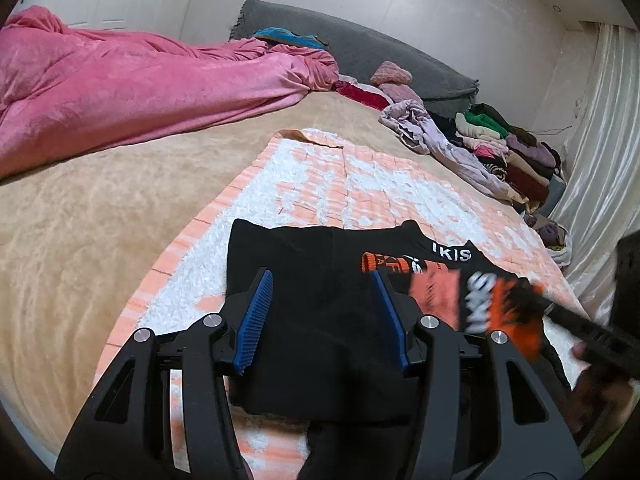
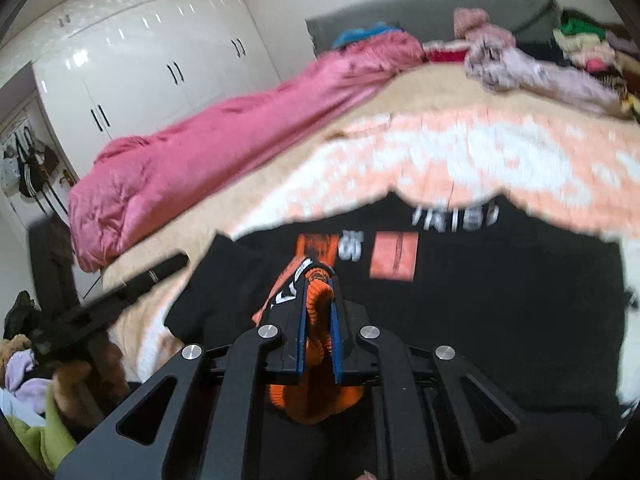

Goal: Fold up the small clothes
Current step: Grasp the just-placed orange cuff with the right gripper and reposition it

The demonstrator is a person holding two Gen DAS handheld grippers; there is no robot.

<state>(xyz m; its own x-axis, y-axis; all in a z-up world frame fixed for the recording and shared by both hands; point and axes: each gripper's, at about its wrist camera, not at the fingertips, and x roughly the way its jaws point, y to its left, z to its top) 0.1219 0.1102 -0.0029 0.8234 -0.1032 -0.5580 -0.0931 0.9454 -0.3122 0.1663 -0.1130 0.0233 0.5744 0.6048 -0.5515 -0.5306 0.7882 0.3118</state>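
Note:
A small black garment (image 1: 320, 276) with white lettering and orange patches lies on an orange-and-white quilt (image 1: 360, 184) on the bed; it also shows in the right wrist view (image 2: 500, 288). My left gripper (image 1: 322, 280) is open, its blue pads just above the garment's left half. My right gripper (image 2: 319, 280) is shut on the garment's orange ribbed cuff (image 2: 316, 316), holding the sleeve over the black body. The right gripper also appears blurred at the right of the left wrist view (image 1: 532, 304).
A pink duvet (image 1: 120, 84) lies bunched across the far side of the beige bed cover (image 1: 100, 216). A pile of mixed clothes (image 1: 500, 148) runs along the right by the curtain. A grey headboard (image 1: 400, 52) and white wardrobes (image 2: 140, 60) stand behind.

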